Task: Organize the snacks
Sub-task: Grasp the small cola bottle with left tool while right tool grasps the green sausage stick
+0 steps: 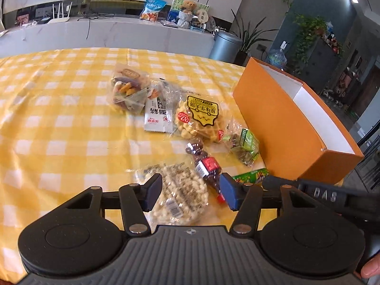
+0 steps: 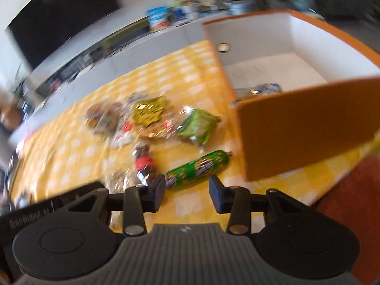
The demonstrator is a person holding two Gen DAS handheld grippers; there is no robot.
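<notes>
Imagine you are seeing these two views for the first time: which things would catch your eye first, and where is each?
The open orange box with white inside walls stands out, at the right edge of the yellow checked tablecloth. Left of it lies a scatter of snack packets, the yellow-labelled bag in their middle. Nearest the open right gripper lies a green tube-shaped snack, while the open left gripper hovers over a clear puffed-snack bag.

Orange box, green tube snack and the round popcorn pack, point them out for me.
orange box (image 1: 273, 116), left wrist view, outer side wall.
green tube snack (image 2: 197, 167), right wrist view, middle of wrapper.
popcorn pack (image 1: 180, 190), left wrist view, centre of bag.
</notes>
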